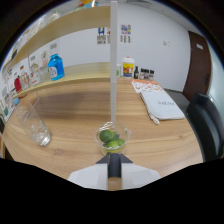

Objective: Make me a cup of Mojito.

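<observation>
Looking from the gripper [114, 167] outward: fingers appear drawn together to a narrow dark slot, nothing pinched between them, tips just short of the small glass bowl [114, 139]. Bowl sits on the wooden table [75, 110] directly ahead of the fingers, holding limes [110, 139], at least one whole and some cut pieces, exact count unclear.

Handling guess: bowl is thin clear glass, rigid, smooth, likely slippery and breakable; light even with fruit in it. Best hold probably across the rim wall, gentle squeeze. Limes are firm, round, waxy, wet where cut, so they may roll or squirt out of a pinch; take one across its middle.

Off to one side, well apart from the bowl, an empty clear tumbler [35, 125], also fragile and prone to tip. A white upright post [113, 65] rises behind the bowl. Beyond it, a notebook [161, 104], a blue jug [55, 66] and bottles [137, 70] along the shelf.
</observation>
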